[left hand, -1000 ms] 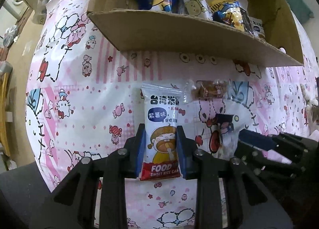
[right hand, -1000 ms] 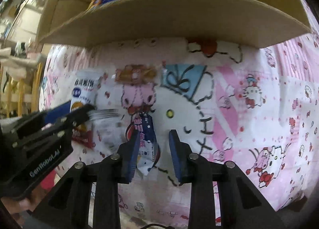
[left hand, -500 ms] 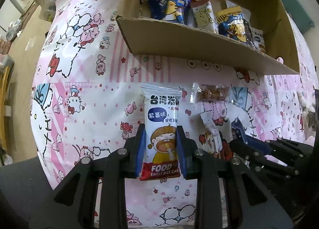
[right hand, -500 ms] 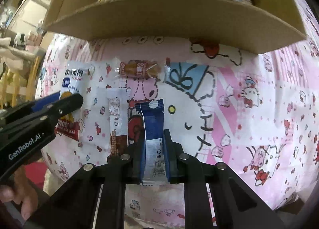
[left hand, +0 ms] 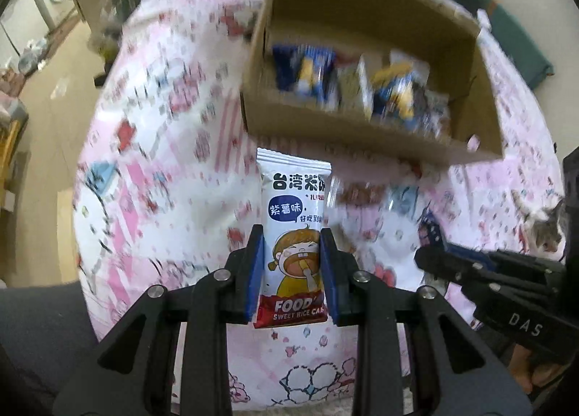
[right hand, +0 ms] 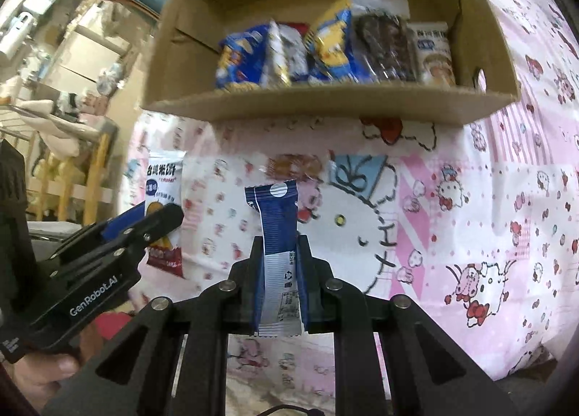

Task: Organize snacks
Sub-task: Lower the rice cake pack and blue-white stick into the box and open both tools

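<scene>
Snacks: we note the rice cake packet, clamped in the left gripper, and the blue sachet, clamped in the right gripper, now lifted toward the cardboard box, ready for depositing.

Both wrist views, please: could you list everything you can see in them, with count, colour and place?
cardboard box: one, brown, open, on the far part of the cloth.
snack packets in the box: about five, blue, yellow, dark and white, standing in a row.
rice cake packet: one, white with red base, between the left jaws.
blue snack packet: one, blue and silver, between the right jaws.
brown wrapped sweet: one, clear wrapper, on the cloth before the box.
cartoon cloth: one, pink and white, under everything.
cat: one, grey and white, right edge of the left view.
left gripper: black, blue pads, shut.
right gripper: black, shut.
</scene>
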A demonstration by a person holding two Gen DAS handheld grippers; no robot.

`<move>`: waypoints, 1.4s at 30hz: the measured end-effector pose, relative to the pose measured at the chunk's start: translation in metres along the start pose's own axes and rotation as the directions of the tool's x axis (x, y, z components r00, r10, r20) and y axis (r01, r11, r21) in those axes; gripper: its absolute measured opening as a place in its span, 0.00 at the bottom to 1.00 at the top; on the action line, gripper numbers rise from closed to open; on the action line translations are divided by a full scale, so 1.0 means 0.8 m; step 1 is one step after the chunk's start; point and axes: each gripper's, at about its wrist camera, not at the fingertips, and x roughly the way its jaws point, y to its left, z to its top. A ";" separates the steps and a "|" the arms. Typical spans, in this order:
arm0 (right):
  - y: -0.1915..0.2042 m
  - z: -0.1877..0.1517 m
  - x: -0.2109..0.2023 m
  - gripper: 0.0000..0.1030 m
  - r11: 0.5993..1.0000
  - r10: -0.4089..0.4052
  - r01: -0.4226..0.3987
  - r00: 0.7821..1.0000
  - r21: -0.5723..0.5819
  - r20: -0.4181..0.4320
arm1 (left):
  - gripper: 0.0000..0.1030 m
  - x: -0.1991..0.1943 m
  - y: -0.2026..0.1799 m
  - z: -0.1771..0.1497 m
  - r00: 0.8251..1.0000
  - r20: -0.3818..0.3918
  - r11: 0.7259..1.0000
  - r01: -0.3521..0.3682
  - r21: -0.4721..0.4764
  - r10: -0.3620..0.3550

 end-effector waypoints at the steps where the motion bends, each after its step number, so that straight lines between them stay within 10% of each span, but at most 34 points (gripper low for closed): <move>1: 0.001 0.001 -0.005 0.16 1.000 0.006 -0.005 1.000 -0.005 0.011 | 0.24 -0.008 -0.001 0.012 1.000 0.026 1.000 0.003 -0.003 -0.003; 13: -0.009 0.055 -0.099 0.16 0.998 0.055 -0.054 0.974 -0.007 0.220 | 0.24 -0.068 -0.007 0.118 0.981 0.193 1.000 0.025 0.014 -0.028; 27: -0.063 0.127 -0.096 0.16 0.994 -0.006 -0.029 0.944 0.101 0.331 | 0.25 -0.006 -0.041 0.168 0.983 0.151 0.991 0.094 0.091 -0.107; 42: -0.081 0.134 -0.032 0.16 0.991 -0.022 -0.009 0.973 0.133 0.231 | 0.25 0.052 -0.044 0.160 0.987 0.086 0.988 0.131 0.080 -0.138</move>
